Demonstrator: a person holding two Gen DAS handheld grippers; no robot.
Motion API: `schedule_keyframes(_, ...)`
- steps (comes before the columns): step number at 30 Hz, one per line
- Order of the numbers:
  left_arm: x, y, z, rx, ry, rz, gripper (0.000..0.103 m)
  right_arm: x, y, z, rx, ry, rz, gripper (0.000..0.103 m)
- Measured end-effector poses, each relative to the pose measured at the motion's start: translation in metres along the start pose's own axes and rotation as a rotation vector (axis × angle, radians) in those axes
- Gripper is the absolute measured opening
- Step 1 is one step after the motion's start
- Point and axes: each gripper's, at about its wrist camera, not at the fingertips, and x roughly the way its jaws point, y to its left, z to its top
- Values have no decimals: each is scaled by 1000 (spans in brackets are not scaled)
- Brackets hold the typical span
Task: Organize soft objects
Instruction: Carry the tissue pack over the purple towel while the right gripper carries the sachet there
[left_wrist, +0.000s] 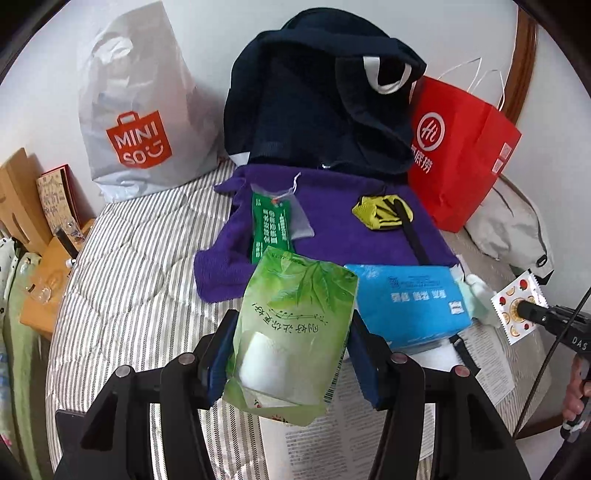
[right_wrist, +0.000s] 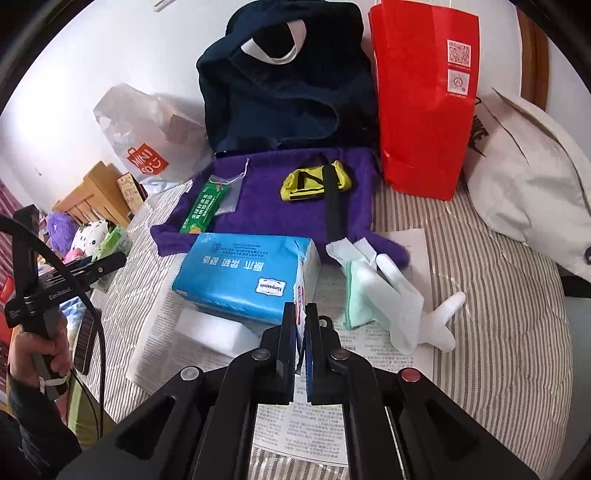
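My left gripper (left_wrist: 291, 332) is shut on a green tissue pack (left_wrist: 291, 325) and holds it above the striped bed. My right gripper (right_wrist: 301, 314) is shut on a thin patterned sachet (right_wrist: 300, 321), which also shows in the left wrist view (left_wrist: 517, 308). A blue tissue pack (right_wrist: 243, 280) lies on printed paper in front of the right gripper. A purple towel (right_wrist: 266, 206) carries a green packet (right_wrist: 201, 210) and a yellow strap pad (right_wrist: 314, 181). A white glove and mint cloth (right_wrist: 384, 299) lie to the right.
A dark navy bag (left_wrist: 317, 96) stands behind the towel, with a red paper bag (left_wrist: 458, 147) to its right and a white Miniso bag (left_wrist: 136, 110) to its left. A beige bag (right_wrist: 528, 173) lies at far right. Boxes (left_wrist: 44, 266) sit beside the bed's left edge.
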Motion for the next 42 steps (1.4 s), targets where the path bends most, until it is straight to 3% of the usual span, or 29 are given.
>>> schedule_keyframes(12,3,-14,9,18,11,-41,55,9,7,9,-4,1,-15,4)
schedule_keyframes(26,25,-9,36,31,21,-31,55,29,11,42,-10,-18,-5,4)
schedule_keyframes(42,61,0,68,40,43,-26,55,96,0,100,10,5,2,4)
